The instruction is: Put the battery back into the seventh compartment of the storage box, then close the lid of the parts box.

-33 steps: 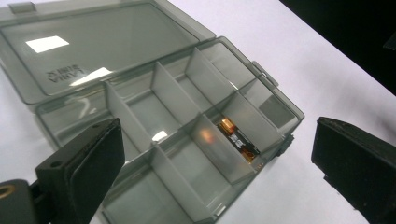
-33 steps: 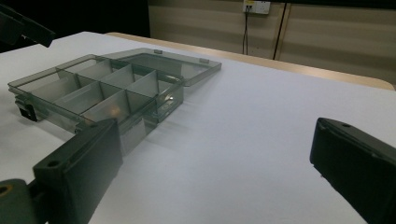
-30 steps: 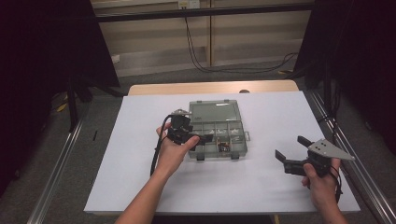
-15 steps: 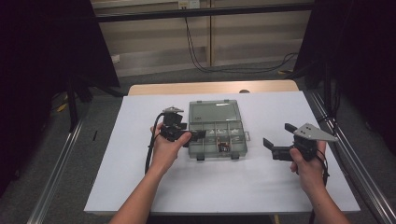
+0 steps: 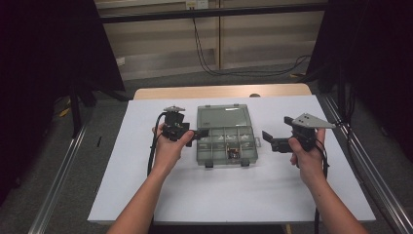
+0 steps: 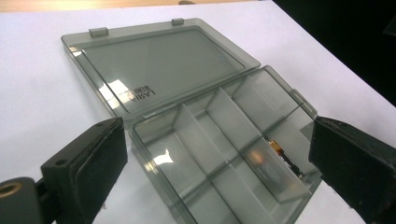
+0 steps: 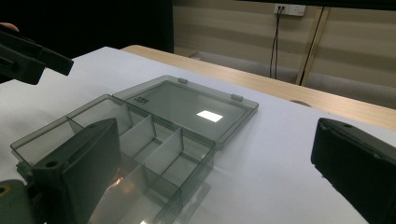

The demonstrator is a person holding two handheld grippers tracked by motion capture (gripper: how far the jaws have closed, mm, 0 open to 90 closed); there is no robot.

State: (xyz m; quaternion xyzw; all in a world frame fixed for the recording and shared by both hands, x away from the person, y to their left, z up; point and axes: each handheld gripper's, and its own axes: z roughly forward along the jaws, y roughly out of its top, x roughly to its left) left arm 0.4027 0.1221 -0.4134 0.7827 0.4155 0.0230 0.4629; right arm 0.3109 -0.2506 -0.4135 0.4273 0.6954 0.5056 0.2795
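Note:
A smoky clear plastic compartment box [image 5: 225, 142] lies open at the middle of the white table cover, its lid [image 5: 222, 117] folded flat toward the far side. A small dark and orange part [image 5: 233, 154] lies in a front compartment, the same part [image 6: 285, 159] showing in the left gripper view. My left gripper [image 5: 197, 134] is held at the box's left edge, open, its jaws framing the box [image 6: 219, 140]. My right gripper [image 5: 272, 140] hovers open just right of the box [image 7: 135, 140], empty. The left gripper [image 7: 32, 56] appears beyond the box in the right gripper view.
The white cover [image 5: 234, 195] reaches bare wood [image 5: 219, 91] at the far edge. Metal rails [image 5: 363, 161] run along both sides. A black cable [image 5: 152, 156] trails from the left gripper. Wall cables [image 5: 209, 44] hang behind the table.
The right gripper has come left and away from the person, closing in on the box's right side. The left gripper has drifted slightly left and back along the box's left edge.

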